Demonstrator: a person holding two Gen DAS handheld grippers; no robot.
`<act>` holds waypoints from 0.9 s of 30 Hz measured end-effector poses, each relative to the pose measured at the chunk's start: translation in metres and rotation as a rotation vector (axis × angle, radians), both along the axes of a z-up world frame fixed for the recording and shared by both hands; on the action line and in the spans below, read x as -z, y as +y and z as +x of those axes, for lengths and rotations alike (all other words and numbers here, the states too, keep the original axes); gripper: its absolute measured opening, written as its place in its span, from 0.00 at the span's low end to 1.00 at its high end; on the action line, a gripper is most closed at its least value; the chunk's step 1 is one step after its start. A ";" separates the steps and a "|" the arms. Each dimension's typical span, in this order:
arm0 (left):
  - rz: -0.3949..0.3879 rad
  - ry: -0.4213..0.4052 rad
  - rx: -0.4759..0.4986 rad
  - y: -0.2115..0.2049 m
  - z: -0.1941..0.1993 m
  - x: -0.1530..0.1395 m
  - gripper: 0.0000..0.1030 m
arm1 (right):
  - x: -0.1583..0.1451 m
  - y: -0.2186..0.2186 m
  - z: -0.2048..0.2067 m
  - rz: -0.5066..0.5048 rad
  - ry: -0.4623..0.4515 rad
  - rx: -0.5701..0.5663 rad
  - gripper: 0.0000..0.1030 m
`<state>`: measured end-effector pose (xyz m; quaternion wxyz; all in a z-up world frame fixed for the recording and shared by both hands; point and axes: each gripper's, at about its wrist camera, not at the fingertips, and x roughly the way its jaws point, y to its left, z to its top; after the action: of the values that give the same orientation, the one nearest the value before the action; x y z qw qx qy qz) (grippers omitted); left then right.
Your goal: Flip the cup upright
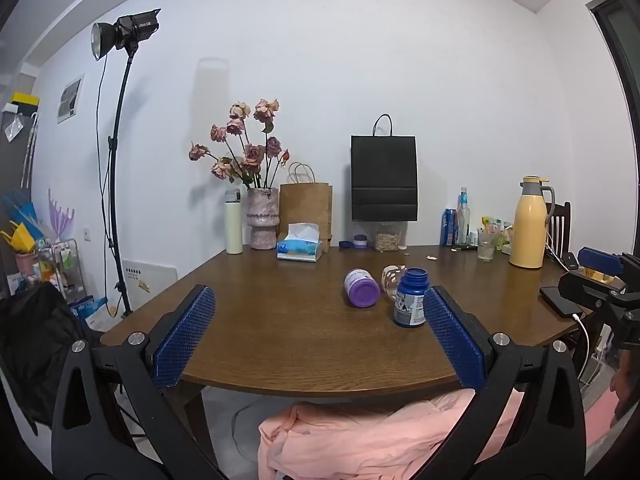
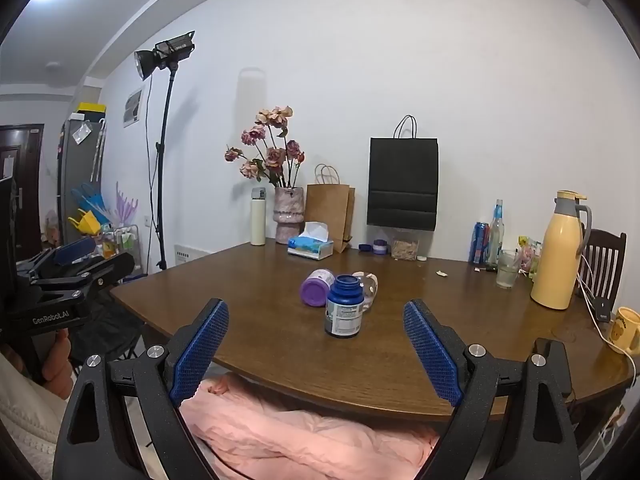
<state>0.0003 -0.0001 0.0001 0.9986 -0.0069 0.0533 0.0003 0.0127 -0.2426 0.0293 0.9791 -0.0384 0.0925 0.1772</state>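
A clear patterned glass cup (image 1: 390,278) (image 2: 370,283) lies on its side mid-table, partly hidden behind an upright blue bottle (image 1: 410,298) (image 2: 344,306). A purple bottle (image 1: 361,288) (image 2: 316,287) lies on its side just left of them. My left gripper (image 1: 319,292) is open over the table's near edge, short of the cup, with nothing between its fingers. My right gripper (image 2: 316,305) is also open and empty, hovering at the near edge with the blue bottle framed between its fingers. Each gripper shows at the side of the other's view.
The brown wooden table (image 1: 280,320) carries a tissue box (image 1: 299,247), a vase of flowers (image 1: 262,220), paper bags, a yellow thermos jug (image 2: 560,252), a drinking glass (image 2: 507,269), a phone (image 1: 560,302) and a yellow mug (image 2: 624,330). Pink cloth lies below the near edge.
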 end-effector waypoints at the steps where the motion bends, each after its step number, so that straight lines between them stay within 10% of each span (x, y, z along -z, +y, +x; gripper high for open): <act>1: -0.004 0.001 0.000 0.000 0.000 0.000 1.00 | 0.000 0.000 0.000 -0.001 0.008 0.000 0.90; 27: 0.003 -0.006 0.000 0.001 0.007 -0.001 1.00 | -0.001 -0.001 0.002 -0.015 0.008 -0.010 0.90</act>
<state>0.0074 0.0011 0.0008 0.9987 -0.0057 0.0503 0.0002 0.0150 -0.2438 0.0301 0.9774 -0.0456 0.0978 0.1817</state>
